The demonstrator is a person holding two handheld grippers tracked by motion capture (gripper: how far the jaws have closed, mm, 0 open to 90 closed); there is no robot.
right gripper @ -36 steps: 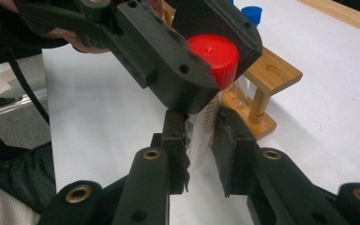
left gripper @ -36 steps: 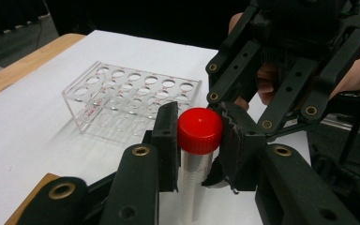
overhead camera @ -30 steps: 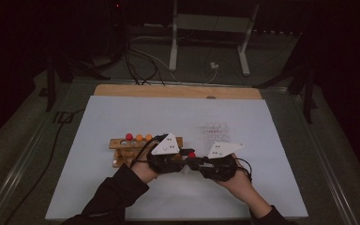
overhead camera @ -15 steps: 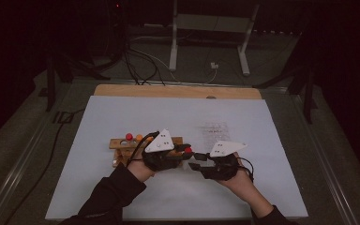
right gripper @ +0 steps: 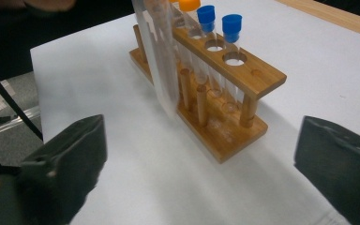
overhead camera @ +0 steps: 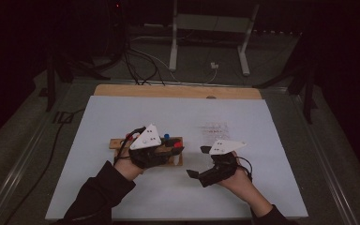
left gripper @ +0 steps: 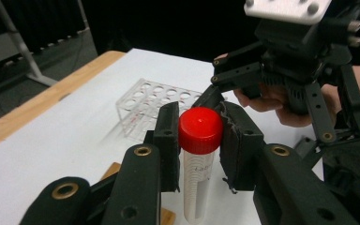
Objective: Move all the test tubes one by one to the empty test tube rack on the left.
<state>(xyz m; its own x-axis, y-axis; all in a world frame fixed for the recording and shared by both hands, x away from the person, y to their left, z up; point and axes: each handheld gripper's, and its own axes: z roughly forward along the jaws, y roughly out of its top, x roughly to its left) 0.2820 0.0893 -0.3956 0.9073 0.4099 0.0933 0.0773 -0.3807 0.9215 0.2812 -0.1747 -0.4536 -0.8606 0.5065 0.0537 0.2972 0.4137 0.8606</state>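
My left gripper [left gripper: 199, 154] is shut on a clear tube with a red cap [left gripper: 200, 130], its pads pressing just below the cap. In the high view this gripper [overhead camera: 177, 151] hovers over the right end of the wooden tube rack [overhead camera: 118, 143]. The same tube shows as a blurred upright streak [right gripper: 161, 61] in the right gripper view, in front of the wooden rack [right gripper: 229, 136], which holds blue-capped tubes [right gripper: 232, 28] and an orange-capped one [right gripper: 189, 4]. My right gripper [overhead camera: 198, 161] stands just right of the rack; its jaws have just been opening and are wide apart [right gripper: 199, 159] with nothing between them.
A clear plastic rack [overhead camera: 213, 126] with several holes [left gripper: 150, 101] stands on the white sheet [overhead camera: 262, 187] behind the right gripper. A wooden board edge [overhead camera: 178, 91] runs along the far side. A metal stand [overhead camera: 206, 28] and cables lie beyond the table.
The right gripper's jaws have gone from closed next to the left gripper to wide open. The left gripper has drawn away to the left and upward with the red-capped tube in it.
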